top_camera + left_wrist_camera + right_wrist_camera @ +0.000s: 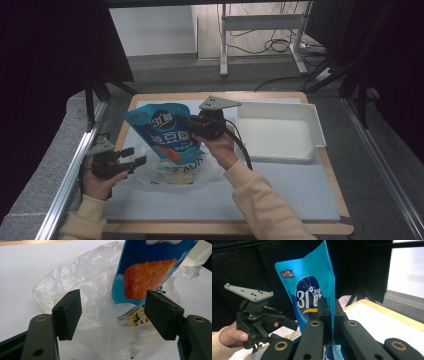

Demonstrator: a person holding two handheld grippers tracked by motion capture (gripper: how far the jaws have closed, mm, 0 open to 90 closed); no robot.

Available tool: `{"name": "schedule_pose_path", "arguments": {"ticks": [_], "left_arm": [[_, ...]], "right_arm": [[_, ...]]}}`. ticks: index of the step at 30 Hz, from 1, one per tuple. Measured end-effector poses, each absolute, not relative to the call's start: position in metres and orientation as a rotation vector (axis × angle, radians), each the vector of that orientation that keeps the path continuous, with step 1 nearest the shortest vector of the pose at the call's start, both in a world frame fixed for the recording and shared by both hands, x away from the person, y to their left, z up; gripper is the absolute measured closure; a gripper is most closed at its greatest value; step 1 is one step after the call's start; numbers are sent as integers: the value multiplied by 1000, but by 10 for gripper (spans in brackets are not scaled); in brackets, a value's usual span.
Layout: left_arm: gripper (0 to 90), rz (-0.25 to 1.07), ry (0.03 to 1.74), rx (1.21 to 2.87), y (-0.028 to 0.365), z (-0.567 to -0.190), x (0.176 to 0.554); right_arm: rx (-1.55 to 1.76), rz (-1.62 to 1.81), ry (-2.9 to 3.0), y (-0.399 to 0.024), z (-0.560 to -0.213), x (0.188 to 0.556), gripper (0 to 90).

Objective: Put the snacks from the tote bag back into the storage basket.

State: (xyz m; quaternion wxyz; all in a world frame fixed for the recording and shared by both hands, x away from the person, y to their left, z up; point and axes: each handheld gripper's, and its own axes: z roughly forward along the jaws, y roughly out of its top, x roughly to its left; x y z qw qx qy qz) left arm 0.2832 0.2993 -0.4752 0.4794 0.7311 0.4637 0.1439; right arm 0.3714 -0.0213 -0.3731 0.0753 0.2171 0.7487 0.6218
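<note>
1. Above the clear plastic bag (172, 172), the right tool (187, 124) is clamped tight on the blue pouch (162, 131), lower corner at the bag's mouth.
2. Left of the bag, the left tool (136, 156) gapes, gripping nothing.
3. Judged midway: pouch not yet inside; white tray (280, 131) right of bag unused.

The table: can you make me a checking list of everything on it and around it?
Surface: wooden-edged table with a pale mat.
Job's things: blue pouch held up over a clear plastic bag; its lower end sits at the bag's mouth.
Clutter: white tray, empty, at the right.
Grippers: right gripper shut on the pouch; left gripper open, facing the bag, not gripping it.
Cables: black cable trails from the right gripper; more cables lie on the floor beyond.
Surroundings: grey floor, a metal frame, dark curtains at the sides.
</note>
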Motion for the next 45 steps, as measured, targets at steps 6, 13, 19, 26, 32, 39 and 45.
{"name": "schedule_pose_path", "arguments": {"ticks": [6, 13, 19, 26, 32, 39, 45], "left_arm": [[306, 349, 1135, 1786, 299, -476, 284], [306, 348, 1133, 1792, 299, -476, 284], [306, 349, 1133, 1793, 299, -477, 284], [306, 349, 1134, 1794, 299, -477, 284], [306, 347, 1135, 1795, 299, -477, 284], [306, 346, 1136, 1792, 299, -477, 285], [306, 340, 1144, 1787, 299, -477, 286]], "right_arm": [[637, 1894, 2212, -24, -361, 370, 891], [622, 1936, 2176, -29, -344, 367, 891], [613, 1961, 2154, -34, -331, 367, 891], [611, 1986, 2133, -40, -323, 367, 891], [605, 1994, 2116, -48, -315, 366, 892], [602, 1999, 2097, -56, -309, 367, 892], [609, 2005, 2082, -66, -304, 369, 892]]}}
